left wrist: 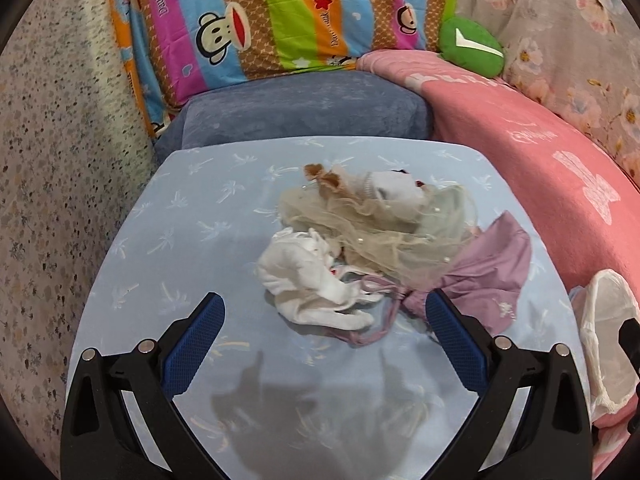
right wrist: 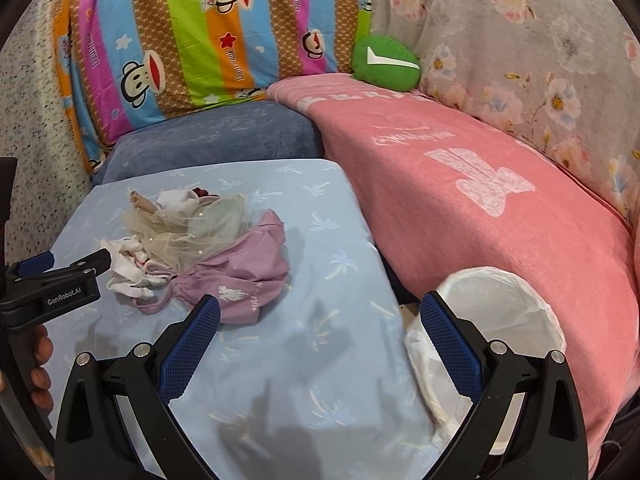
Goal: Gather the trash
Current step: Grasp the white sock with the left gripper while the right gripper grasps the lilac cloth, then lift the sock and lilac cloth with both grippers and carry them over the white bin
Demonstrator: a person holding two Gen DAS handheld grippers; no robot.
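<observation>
Pile of crumpled fabric items (left wrist: 384, 252) lying on the light-blue bench (left wrist: 192, 240), directly ahead of the left gripper (left wrist: 325, 316) and centred between its jaws; white crumpled piece (left wrist: 316, 280) nearest, just beyond the fingertips, not touched. Long axis of the pile running roughly crosswise to the left jaws, from the white piece toward the purple cloth (left wrist: 492, 276), which sits just beside the right-hand fingertip. Left jaws spread wide, holding nothing. From the right gripper (right wrist: 320, 312), same pile ahead and off to the left of its jaws, purple cloth (right wrist: 244, 272) just beyond the left fingertip; white-lined bin (right wrist: 496, 312) ahead-right, its rim partly behind the right fingertip, set between bench and pink blanket (right wrist: 480, 208). Right jaws likewise spread wide, empty. Left gripper judged the better placed for the pickup: straight advance and closing on the white piece; right gripper nearer the bin.
</observation>
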